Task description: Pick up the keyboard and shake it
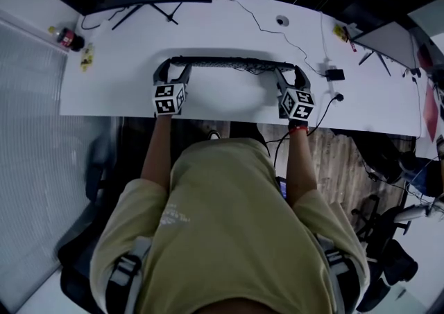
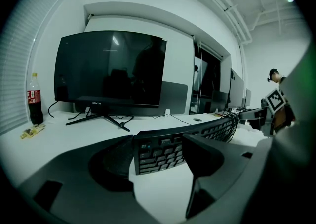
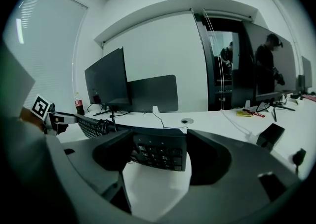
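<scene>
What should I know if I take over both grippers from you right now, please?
Left gripper: shut on the left end of the keyboard.
Right gripper: shut on its right end.
Keyboard: held between them, seemingly just above the desk, in front of the monitor.
Done: gripped at both ends and apparently lifted.
Left: shake it; the pictures cannot show whether shaking has begun.

monitor (image 2: 111,69): dark | cola bottle (image 2: 34,102): upright, left of monitor | desk (image 1: 111,91): white
</scene>
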`<state>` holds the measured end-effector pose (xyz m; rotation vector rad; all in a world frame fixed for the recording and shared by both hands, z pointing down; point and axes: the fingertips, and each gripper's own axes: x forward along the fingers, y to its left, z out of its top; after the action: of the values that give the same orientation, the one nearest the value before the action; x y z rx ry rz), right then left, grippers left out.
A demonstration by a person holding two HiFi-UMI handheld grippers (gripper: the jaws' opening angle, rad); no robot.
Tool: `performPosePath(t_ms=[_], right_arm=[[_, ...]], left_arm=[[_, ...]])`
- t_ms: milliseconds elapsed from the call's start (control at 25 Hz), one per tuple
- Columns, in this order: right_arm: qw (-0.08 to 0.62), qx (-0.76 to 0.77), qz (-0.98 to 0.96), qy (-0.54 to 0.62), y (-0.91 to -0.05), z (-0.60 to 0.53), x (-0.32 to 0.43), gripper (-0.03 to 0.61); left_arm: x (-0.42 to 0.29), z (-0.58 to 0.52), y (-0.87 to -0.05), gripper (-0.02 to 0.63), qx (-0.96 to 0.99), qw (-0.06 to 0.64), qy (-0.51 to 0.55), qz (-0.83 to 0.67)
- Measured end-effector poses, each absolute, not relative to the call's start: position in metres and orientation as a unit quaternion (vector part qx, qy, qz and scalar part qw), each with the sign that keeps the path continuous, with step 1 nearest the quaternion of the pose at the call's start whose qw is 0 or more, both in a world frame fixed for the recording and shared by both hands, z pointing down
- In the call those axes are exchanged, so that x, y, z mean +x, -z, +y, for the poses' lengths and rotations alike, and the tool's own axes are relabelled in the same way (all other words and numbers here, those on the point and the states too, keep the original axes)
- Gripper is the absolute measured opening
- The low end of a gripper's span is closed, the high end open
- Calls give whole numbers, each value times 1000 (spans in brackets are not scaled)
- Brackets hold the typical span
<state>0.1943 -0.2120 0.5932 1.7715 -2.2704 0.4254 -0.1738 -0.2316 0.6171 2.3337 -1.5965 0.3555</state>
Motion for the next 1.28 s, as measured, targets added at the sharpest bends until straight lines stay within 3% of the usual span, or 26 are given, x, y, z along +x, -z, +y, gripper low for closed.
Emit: performPosePath(t_ms=[1280], right_arm=[[126, 618, -761, -153, -623, -145, 190, 348]], left_arm=[[-177, -172, -645, 316, 810, 160, -147, -545]])
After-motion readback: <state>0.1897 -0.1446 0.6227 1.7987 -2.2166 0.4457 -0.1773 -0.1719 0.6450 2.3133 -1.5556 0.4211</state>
